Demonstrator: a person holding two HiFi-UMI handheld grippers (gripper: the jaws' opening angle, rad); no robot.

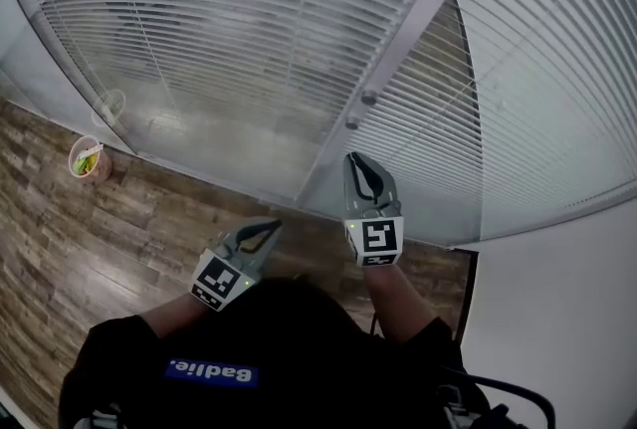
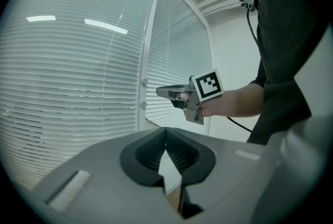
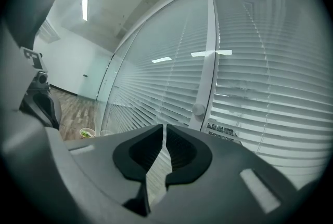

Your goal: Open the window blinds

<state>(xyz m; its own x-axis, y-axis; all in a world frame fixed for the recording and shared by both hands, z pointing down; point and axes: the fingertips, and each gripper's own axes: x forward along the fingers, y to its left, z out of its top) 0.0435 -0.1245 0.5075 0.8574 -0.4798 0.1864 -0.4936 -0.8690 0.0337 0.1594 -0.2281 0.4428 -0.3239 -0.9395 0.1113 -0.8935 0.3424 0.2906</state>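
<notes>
White slatted blinds (image 1: 229, 29) hang shut behind glass panels, split by a white mullion (image 1: 418, 19) that carries two round knobs (image 1: 369, 99). My right gripper (image 1: 356, 158) points at the mullion just below the lower knob (image 1: 350, 123), without touching it. Its jaws stand a thin slit apart, and nothing is between them (image 3: 164, 127); one knob (image 3: 198, 109) shows straight ahead. My left gripper (image 1: 272, 226) is lower and to the left, held back from the glass, its tips meeting on nothing (image 2: 166, 129). The left gripper view shows the right gripper (image 2: 158, 92) beside the knobs (image 2: 144, 82).
A cup with food (image 1: 88, 158) stands on the wooden floor (image 1: 60, 248) by the glass at the left. A white wall (image 1: 557, 318) closes the right side. The right-hand blind (image 1: 557, 69) has darker, see-through slats near the mullion. A dark chair (image 3: 44, 103) stands far left.
</notes>
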